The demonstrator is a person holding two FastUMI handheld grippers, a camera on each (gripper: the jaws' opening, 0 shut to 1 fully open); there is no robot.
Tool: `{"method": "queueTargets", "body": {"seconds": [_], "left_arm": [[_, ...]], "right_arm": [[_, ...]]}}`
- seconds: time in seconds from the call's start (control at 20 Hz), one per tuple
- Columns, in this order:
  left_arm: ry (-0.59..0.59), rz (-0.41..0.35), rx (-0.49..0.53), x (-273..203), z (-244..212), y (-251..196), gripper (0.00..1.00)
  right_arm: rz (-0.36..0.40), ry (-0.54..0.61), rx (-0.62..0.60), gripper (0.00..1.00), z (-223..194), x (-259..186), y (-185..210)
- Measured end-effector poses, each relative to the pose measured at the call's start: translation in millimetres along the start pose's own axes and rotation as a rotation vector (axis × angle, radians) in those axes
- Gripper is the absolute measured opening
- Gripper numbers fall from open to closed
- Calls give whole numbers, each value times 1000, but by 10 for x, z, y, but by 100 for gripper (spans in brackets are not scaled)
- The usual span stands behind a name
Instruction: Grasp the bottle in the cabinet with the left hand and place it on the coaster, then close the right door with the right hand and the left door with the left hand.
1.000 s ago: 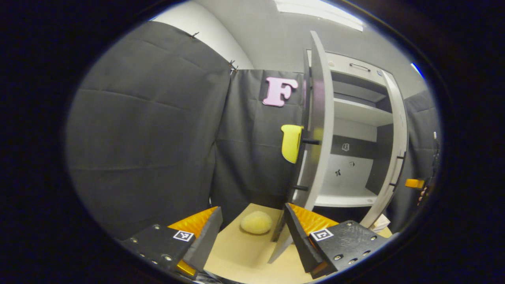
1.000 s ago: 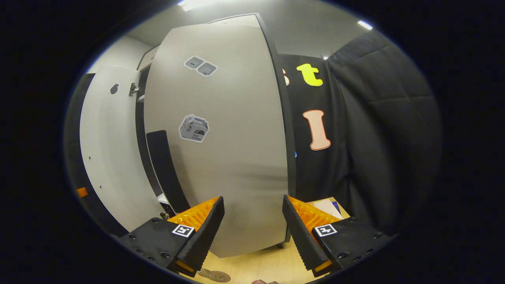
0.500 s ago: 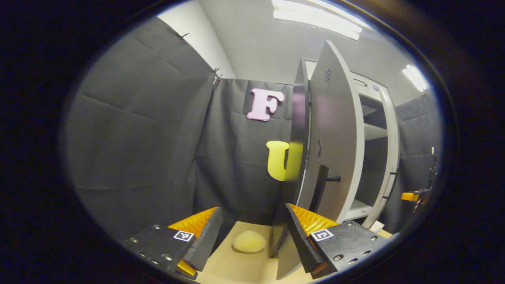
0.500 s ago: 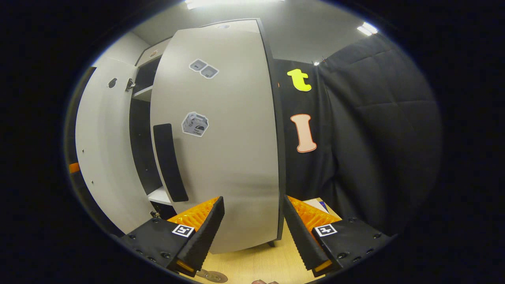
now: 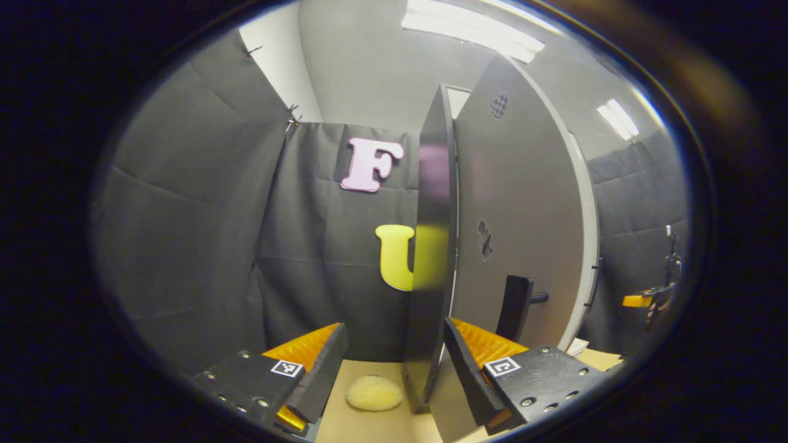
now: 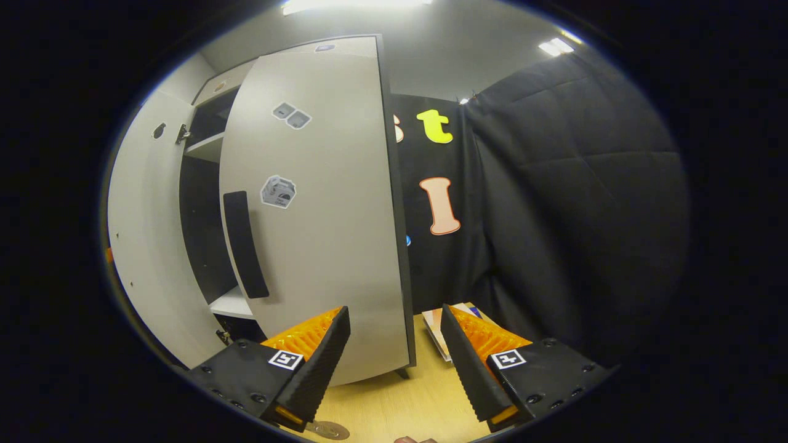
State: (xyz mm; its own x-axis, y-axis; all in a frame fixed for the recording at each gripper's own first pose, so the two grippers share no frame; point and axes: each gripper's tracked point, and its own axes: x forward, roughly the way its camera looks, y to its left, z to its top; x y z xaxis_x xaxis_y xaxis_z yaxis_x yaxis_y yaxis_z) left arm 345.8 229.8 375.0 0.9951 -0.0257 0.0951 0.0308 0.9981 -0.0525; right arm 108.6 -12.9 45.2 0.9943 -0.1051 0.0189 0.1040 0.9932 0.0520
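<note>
Wooden tabletop [image 6: 394, 403], cabinet doors [image 6: 332, 215] ajar

Light wooden table [image 6: 394, 406] under cabinet [image 6: 320, 246], perhaps 1 sponge [image 5: 374, 394].

A recording booth, not a home: black cloth walls [image 6: 572, 184] pinned up around a pale wooden desk [image 6: 400, 406], a grey cabinet [image 6: 320, 203] standing under ceiling strip lights [image 5: 468, 27].

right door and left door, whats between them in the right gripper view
In the right gripper view, between the right door and the left door lies a gap showing the dark cabinet interior with white shelves.
</note>
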Motion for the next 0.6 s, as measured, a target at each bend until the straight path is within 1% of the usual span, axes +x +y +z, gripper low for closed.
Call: {"method": "queueTargets", "body": {"seconds": [0.2, 0.35, 0.55, 0.6], "left_arm": [[3, -85, -1, 92, 11, -119, 91], [9, -120, 6, 103, -3, -291, 91], [26, -79, 72, 108, 1, -314, 90], [28, -75, 78, 107, 14, -323, 90]], "right_arm": [[-32, 17, 38, 95, -117, -75, -113], [-55, 31, 41, 95, -224, -145, -197], [-73, 33, 49, 95, -279, -216, -288], [-76, 32, 54, 92, -291, -227, -311]]}}
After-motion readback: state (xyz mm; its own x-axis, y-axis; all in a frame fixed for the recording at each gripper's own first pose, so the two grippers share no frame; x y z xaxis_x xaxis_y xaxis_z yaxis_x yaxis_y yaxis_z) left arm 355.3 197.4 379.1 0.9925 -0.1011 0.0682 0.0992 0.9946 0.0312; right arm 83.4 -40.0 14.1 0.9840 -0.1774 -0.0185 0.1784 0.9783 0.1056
